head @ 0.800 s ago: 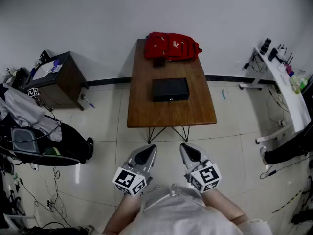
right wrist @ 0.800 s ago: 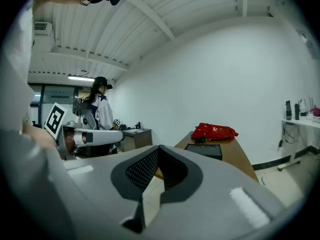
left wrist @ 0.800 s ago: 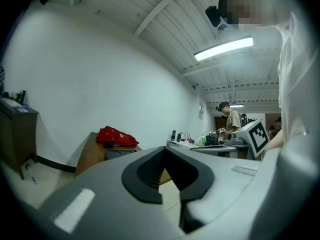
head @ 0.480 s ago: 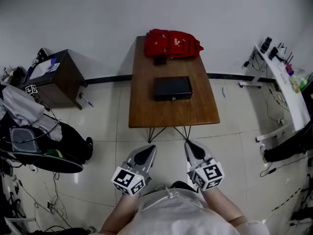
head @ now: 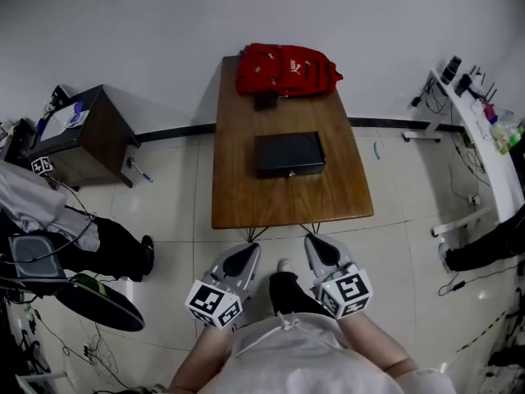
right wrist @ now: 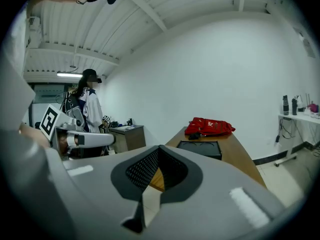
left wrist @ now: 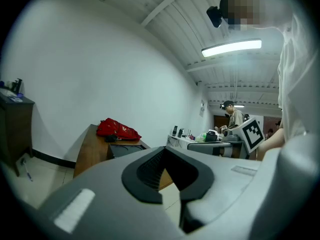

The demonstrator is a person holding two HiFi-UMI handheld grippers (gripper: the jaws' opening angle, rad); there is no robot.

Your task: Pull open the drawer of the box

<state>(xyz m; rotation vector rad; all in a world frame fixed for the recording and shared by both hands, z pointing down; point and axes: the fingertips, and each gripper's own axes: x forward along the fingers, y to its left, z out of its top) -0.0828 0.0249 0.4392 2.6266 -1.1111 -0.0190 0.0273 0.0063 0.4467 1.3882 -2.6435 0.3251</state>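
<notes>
Head view looks down on a brown wooden bench (head: 287, 199) with the black box (head: 288, 154) lying near its middle, well apart from both tongs. The box's front face (head: 289, 172) turns toward 6 o'clock, where the person stands; it sits flush with the body, so the drawer looks closed. At 12 o'clock from the box a red backpack (head: 287, 71) rests at the bench's far end against the white wall. The left tongs (head: 246, 253) and the right tongs (head: 317, 246) hang side by side at 6 o'clock of the bench, above the tiled floor, just short of its near edge, each pointing toward 12 o'clock. A dark shoe (head: 287, 290) shows between them. In the left gripper view the left tongs (left wrist: 164, 149) have their 2 tips together with nothing between them, and the box (left wrist: 125, 149) lies beyond on the bench. In the right gripper view the right tongs (right wrist: 159, 148) are likewise closed and empty, with the box (right wrist: 200, 148) ahead at about 1 o'clock. A dark wooden cabinet (head: 78, 134) stands at 10 o'clock of the bench, and a white desk (head: 484, 146) at 3 o'clock.
</notes>
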